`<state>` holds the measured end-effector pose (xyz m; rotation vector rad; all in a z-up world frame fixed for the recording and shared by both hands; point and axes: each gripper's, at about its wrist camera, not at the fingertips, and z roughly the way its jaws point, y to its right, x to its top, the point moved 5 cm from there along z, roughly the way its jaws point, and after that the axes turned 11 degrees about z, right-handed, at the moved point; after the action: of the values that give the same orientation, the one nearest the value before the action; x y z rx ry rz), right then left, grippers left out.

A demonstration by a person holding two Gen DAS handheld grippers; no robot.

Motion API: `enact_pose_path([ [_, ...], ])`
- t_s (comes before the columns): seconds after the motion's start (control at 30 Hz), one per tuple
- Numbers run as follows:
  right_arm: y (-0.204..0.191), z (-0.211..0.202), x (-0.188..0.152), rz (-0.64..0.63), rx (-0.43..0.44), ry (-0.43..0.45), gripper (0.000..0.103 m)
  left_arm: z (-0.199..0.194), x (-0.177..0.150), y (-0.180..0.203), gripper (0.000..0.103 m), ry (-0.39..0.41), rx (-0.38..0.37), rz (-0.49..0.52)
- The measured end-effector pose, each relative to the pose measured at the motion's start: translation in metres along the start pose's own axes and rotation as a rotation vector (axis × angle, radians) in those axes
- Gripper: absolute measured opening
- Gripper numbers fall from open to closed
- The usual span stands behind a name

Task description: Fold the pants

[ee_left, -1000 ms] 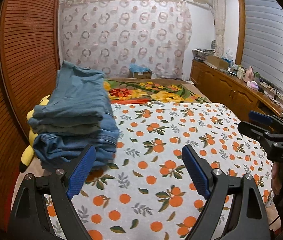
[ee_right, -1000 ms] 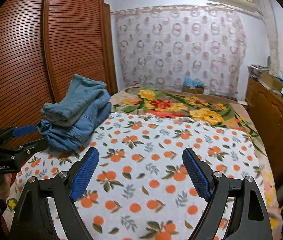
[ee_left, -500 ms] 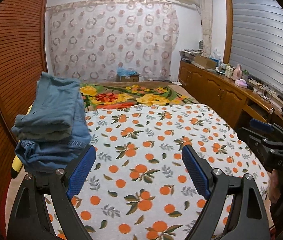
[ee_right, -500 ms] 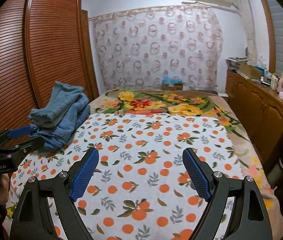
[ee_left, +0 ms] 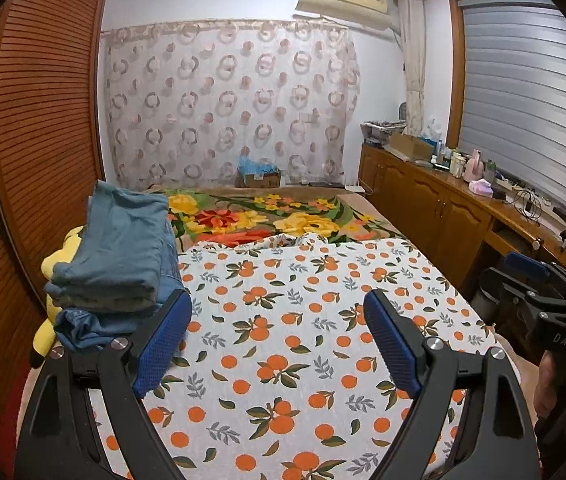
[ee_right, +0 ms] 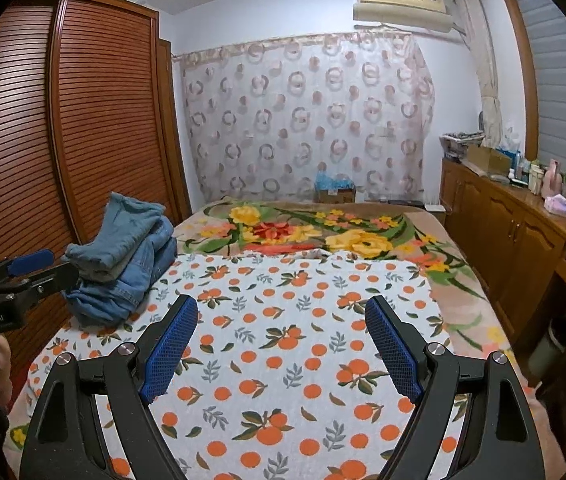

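A stack of folded blue denim pants [ee_left: 115, 264] [ee_right: 127, 256] sits at the left side of the bed, on the white sheet with orange prints [ee_left: 303, 344] [ee_right: 283, 340]. My left gripper [ee_left: 277, 338] hangs open above the sheet, just right of the stack and apart from it, with nothing between its blue pads. My right gripper [ee_right: 281, 344] is open too, over the bare middle of the sheet, empty. Each gripper shows at the edge of the other's view: the right gripper [ee_left: 539, 280] and the left gripper [ee_right: 23, 276].
A louvred wooden wardrobe [ee_right: 63, 140] lines the left of the bed. A yellow soft toy [ee_left: 59, 256] lies under the stack. A floral blanket [ee_right: 323, 232] covers the far half. A wooden cabinet [ee_right: 523, 232] with clutter runs along the right. A cardboard box [ee_left: 259, 178] stands by the curtain.
Both grippers drew back and rose from the bed, so more of the room shows. The denim stack slid left and away in both views. Both stayed open and empty.
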<state>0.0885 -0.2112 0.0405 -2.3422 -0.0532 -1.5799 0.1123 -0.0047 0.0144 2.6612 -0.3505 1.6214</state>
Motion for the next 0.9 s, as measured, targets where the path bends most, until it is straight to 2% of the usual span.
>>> enact_pose_path([
  [0.5, -0.003, -0.013, 0.005, -0.001, -0.003, 0.065, 0.087, -0.03, 0.012, -0.009, 0.088, 0.059, 0.04, 0.012],
  [0.9, -0.008, -0.013, 0.0, -0.012, -0.003, 0.079, 0.087, -0.035, 0.007, -0.013, 0.088, 0.055, 0.053, 0.013],
])
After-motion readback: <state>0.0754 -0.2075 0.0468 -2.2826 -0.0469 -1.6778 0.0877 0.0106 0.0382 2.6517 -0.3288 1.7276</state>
